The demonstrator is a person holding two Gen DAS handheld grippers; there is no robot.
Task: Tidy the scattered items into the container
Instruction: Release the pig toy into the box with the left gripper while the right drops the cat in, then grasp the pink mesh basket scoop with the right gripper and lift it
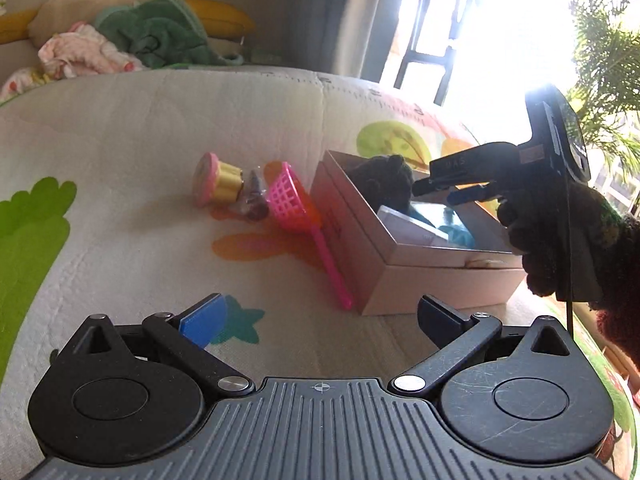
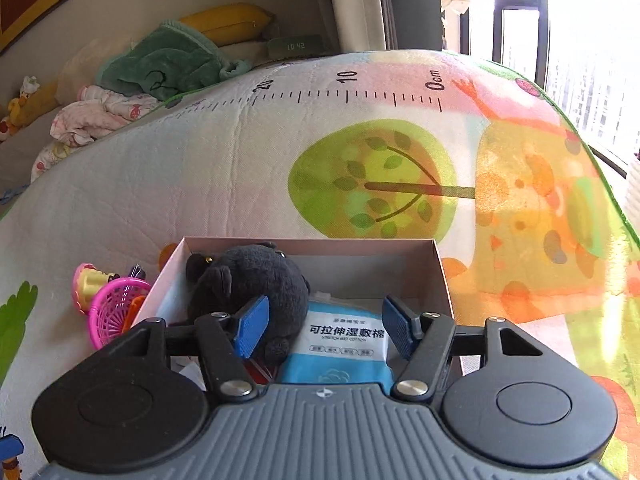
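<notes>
Now the box (image 2: 438, 276) on the play mat (image 1: 120, 128) already holds a black plush toy (image 2: 248, 276) and a blue wipes pack (image 2: 346, 344), while a pink net scoop (image 1: 290, 200), a pink and gold toy (image 1: 216, 178) and a small dark toy (image 1: 256, 200) lie just beside its left wall. Next, the left gripper (image 1: 320, 316), wide open and empty, tipped a bit down, should go slow and pinch the scoop's handle. Over the box, the right gripper (image 2: 324, 330) hangs half open, tipped down, holding nothing.

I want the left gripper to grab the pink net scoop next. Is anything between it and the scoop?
Nothing visible: bare mat lies between the open left gripper and the pink net scoop, whose handle leans against the box.
</notes>
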